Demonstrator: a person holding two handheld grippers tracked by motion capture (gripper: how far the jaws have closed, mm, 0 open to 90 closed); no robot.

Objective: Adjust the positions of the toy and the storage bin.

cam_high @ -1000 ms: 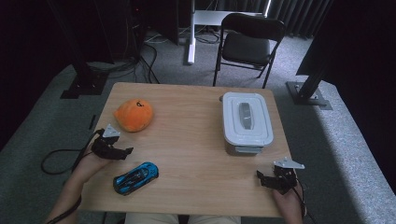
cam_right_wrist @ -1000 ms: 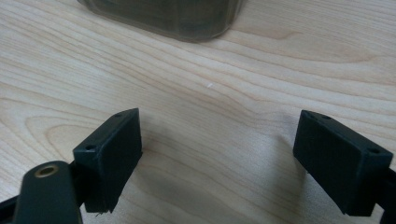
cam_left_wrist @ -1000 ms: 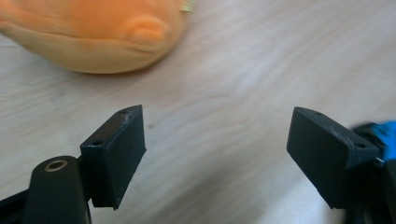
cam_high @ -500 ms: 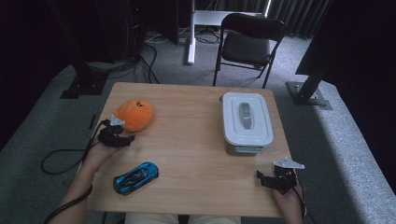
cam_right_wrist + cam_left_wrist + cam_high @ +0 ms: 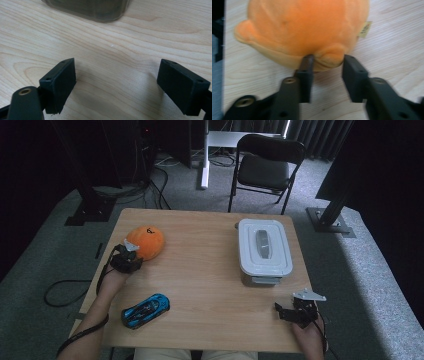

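Our left tool had just been closing, pinching a fold of the orange plush at the counter's left; our right tool rested wide open, empty.

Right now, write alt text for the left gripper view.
The left gripper, its jaws just closing, pinches a small bump on the near edge of an orange plush toy on a pale wooden table.

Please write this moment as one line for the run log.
left gripper: jaws just closing, pinching orange plush toy | right gripper: open, over table | blue toy car: untouched | lidded box: shut
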